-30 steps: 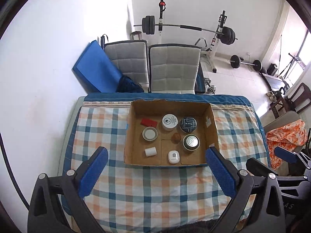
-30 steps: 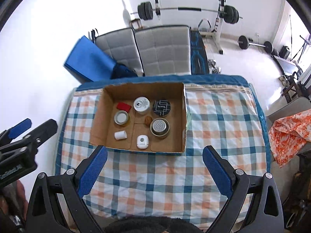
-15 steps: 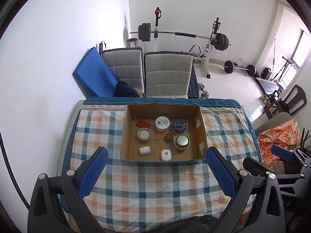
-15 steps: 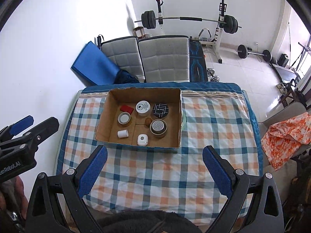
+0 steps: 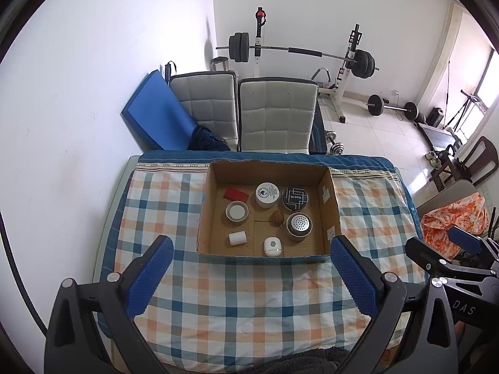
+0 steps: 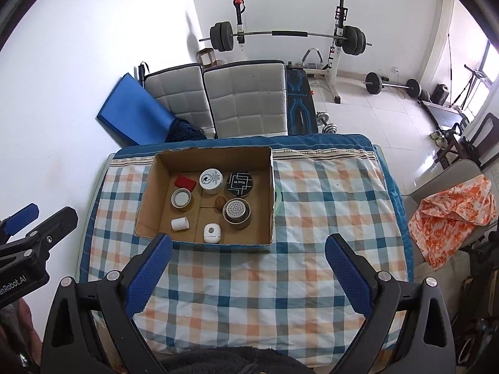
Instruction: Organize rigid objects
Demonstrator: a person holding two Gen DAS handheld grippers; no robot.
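An open cardboard box [image 5: 329,205] [image 6: 146,196] sits on a checked tablecloth [image 5: 249,290] [image 6: 327,193]. In it lie a red block [image 5: 236,194], a white jar [image 5: 267,194], a black patterned tin [image 5: 295,198], a tape roll [image 5: 236,212], a walnut [image 5: 276,218], a perforated metal tin [image 5: 298,225], a small white cylinder [image 5: 237,238] and a white oval device [image 5: 272,246]. My left gripper [image 5: 248,277] is open and empty, high above the table's near side. My right gripper [image 6: 248,274] is open and empty, also high and back from the box.
Two grey padded chairs [image 5: 274,115] and a blue mat [image 5: 156,121] stand behind the table. A barbell rack [image 5: 296,53] stands at the far wall. An orange cloth [image 6: 452,208] lies on a chair at the right. A white wall runs along the left.
Both grippers have pulled back and upward from the box, which looks smaller now. More of the tablecloth and room shows. The jaws stay open.
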